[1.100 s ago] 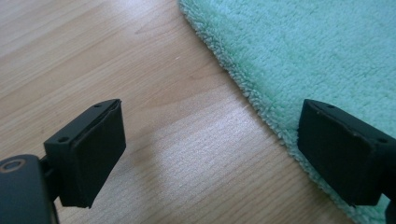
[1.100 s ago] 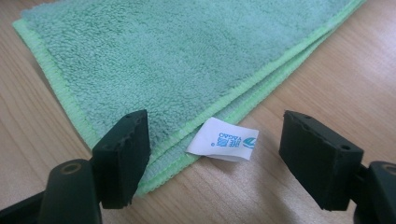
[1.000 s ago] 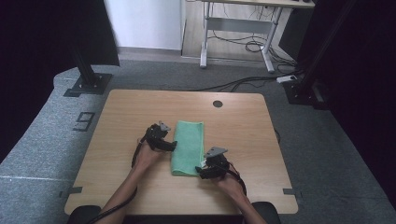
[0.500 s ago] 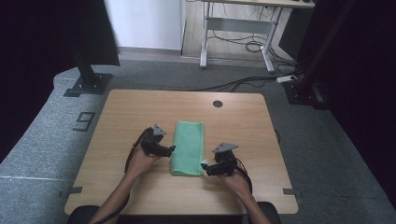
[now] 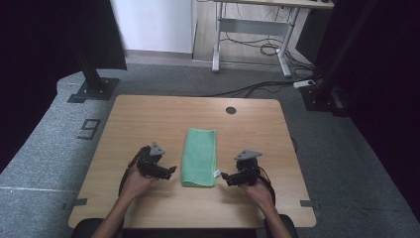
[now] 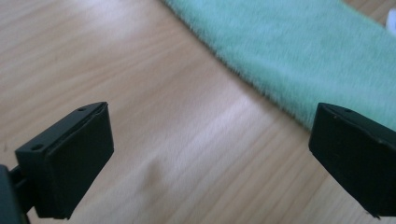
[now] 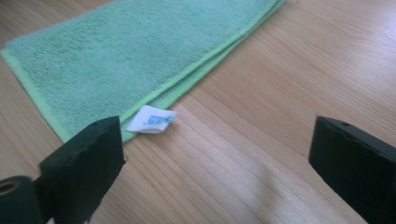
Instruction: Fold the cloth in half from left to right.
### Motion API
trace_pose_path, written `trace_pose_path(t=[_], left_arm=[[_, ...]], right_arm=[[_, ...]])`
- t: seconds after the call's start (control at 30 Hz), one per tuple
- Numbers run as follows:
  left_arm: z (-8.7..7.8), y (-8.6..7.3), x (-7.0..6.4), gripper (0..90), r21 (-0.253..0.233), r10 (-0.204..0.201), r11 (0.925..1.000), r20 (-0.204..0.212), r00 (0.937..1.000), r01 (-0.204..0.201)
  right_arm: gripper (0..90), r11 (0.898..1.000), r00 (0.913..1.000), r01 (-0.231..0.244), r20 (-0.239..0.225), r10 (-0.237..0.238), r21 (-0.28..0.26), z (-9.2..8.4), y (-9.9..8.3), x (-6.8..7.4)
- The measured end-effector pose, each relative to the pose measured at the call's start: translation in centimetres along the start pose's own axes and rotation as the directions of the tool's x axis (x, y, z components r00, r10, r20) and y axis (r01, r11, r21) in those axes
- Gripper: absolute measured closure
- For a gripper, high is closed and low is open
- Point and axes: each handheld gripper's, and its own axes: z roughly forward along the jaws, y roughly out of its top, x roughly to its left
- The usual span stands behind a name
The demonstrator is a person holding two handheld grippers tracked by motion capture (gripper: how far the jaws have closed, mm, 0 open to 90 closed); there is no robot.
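The folded towel point(image 5: 199, 156) looked soft and light, best pinched at its near corners, while both hand-held grippers, left point(image 5: 170, 171) and right point(image 5: 224, 177), had just been opening and stood released, holding nothing.

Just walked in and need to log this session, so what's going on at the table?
A person is working on a folded green towel with a gripper in each hand. The towel lies flat in a narrow strip on the wooden table, its white tag sticking out at one corner. The left gripper and right gripper sit on either side of it, fingers just opened wide, nothing between them.
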Motion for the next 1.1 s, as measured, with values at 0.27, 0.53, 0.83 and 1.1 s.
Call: trace_pose_path(t=[0.27,0.53,0.83,1.1], left_arm=[[-0.6,-3.1,0.8,0.0,0.022,-0.015,0.9996,-0.024,0.9996,0.015],[-0.1,-4.0,1.1,0.0,0.035,-0.024,0.9991,-0.02,0.9995,0.025],[0.2,-4.5,1.4,0.0,0.042,-0.042,0.9982,0.0,0.9991,0.042],[0.3,-4.5,1.5,0.0,0.048,-0.056,0.9973,0.009,0.9984,0.055]], right_arm=[[0.0,1.0,0.9994,-0.017,0.032,0.017,-0.001,-0.6,-0.9,-1.3],[0.0,0.998,0.9974,-0.047,0.056,0.045,0.03,-0.3,-2.4,-2.6],[0.0,0.997,0.9954,-0.062,0.076,0.059,0.037,0.5,-3.4,-3.1],[0.0,0.997,0.9932,-0.072,0.095,0.068,0.039,1.0,-3.7,-3.2]])
